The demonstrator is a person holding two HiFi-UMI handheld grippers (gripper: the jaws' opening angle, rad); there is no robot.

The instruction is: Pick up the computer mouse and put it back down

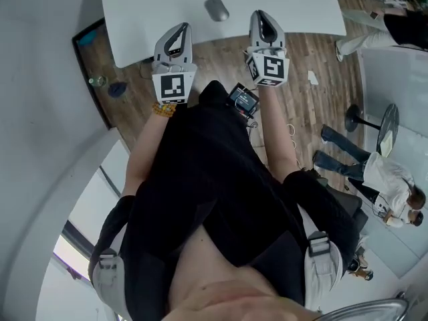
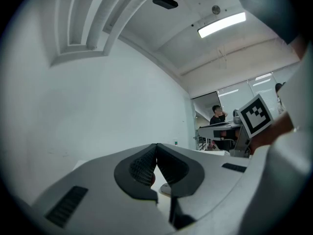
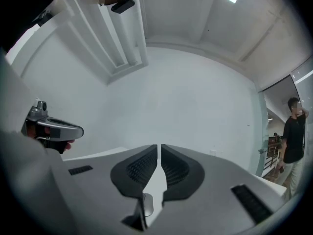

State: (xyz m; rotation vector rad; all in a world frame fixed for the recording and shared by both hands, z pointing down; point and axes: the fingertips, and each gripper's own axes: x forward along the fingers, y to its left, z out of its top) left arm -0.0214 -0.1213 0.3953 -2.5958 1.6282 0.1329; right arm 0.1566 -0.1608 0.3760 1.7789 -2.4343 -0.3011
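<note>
Your computer mouse (image 1: 216,9) is a smooth grey oval, lying on the white bench (image 1: 134,19) between your tools. Left tool (image 1: 181,29) and right tool (image 1: 261,17) are both closed and empty. The floor (image 1: 314,105) is wood plank and the walls are white.

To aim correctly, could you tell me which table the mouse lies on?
The white table at the head view's top, mouse near its edge; not the small round table at the right.

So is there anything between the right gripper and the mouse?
No. In the head view, only bare white table lies between the right gripper and the computer mouse.
</note>
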